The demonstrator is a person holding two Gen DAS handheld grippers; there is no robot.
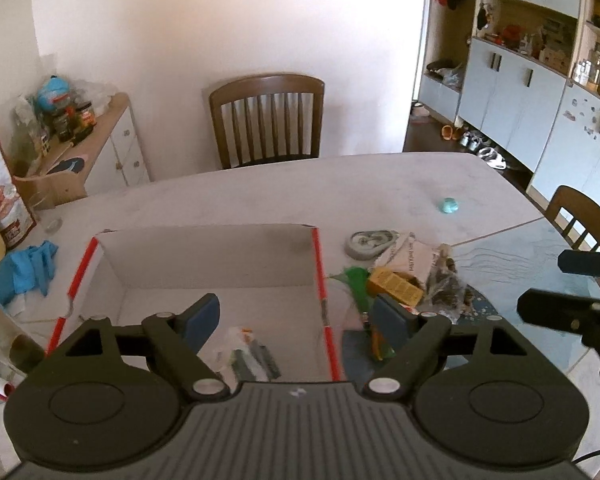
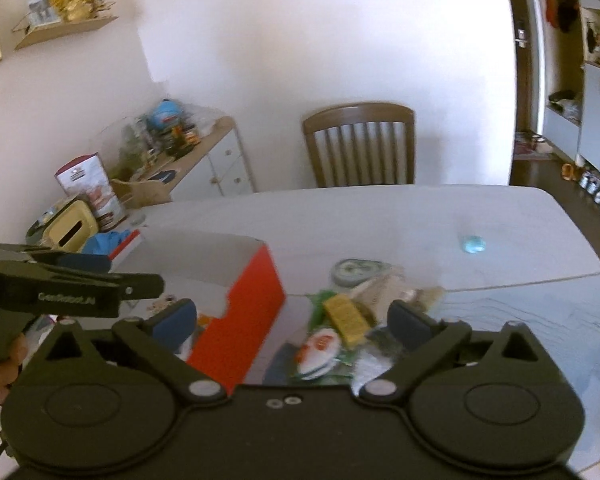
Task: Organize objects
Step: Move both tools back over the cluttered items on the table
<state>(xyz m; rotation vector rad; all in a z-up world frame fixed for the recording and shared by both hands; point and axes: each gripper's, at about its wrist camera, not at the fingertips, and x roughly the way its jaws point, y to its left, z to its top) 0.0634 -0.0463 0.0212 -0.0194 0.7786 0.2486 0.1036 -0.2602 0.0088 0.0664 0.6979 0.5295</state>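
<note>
A cardboard box [image 1: 212,264] with white inside walls and red edges stands open on the table; its red side [image 2: 240,320] faces the right wrist view. A few small packets [image 1: 248,354] lie on its floor. My left gripper [image 1: 296,314] hangs open over the box's near right corner, nothing between its pads. Right of the box lies a pile: a yellow carton [image 1: 396,284] [image 2: 346,316], a green piece [image 1: 356,280], a grey round thing [image 1: 370,242] [image 2: 356,270] and a red-and-white packet [image 2: 320,346]. My right gripper [image 2: 292,316] is open above this pile and holds nothing.
A teal ball [image 1: 448,205] [image 2: 473,243] lies alone further back on the table [image 1: 260,192]. A blue cloth [image 1: 28,268] and a yellow container [image 2: 70,230] sit left of the box. A wooden chair [image 1: 268,120] stands behind the table, another chair [image 1: 580,216] at right.
</note>
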